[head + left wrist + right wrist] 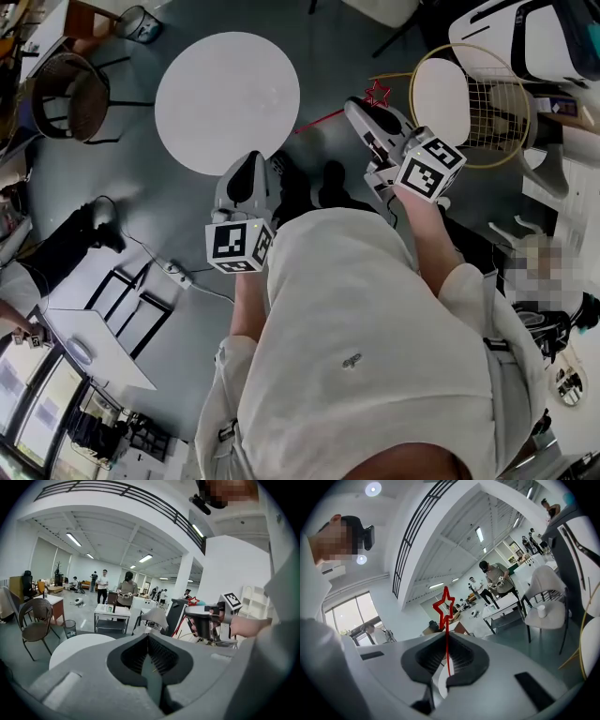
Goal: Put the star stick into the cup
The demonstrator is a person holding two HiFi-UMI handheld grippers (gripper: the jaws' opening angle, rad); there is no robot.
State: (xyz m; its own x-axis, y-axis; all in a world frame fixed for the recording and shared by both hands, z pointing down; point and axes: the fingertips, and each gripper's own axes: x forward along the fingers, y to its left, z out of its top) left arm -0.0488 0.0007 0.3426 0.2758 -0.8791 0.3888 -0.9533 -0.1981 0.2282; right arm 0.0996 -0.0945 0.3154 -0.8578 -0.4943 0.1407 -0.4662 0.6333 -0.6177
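Star stick (446, 630), a thin red rod topped with an outlined star, sits at the centre of the right gripper view. The pads of the right gripper (446, 660) pinch its shaft below the star, and we judge this grip keeps the rod steady for lowering.

In the head view the left gripper (248, 164) is at centre left with its pads pressed together on nothing, apparently a spare hand.

At the right edge of the right gripper view a small white cup (541, 611) stands on a small pale table (555, 619), though at this size we cannot be sure it is the target. It is well apart from the stick.

A large round white table (227, 101) fills the upper middle of the head view. Dark floor lies open beyond the grippers, and a wicker chair (70, 94) stands at upper left.
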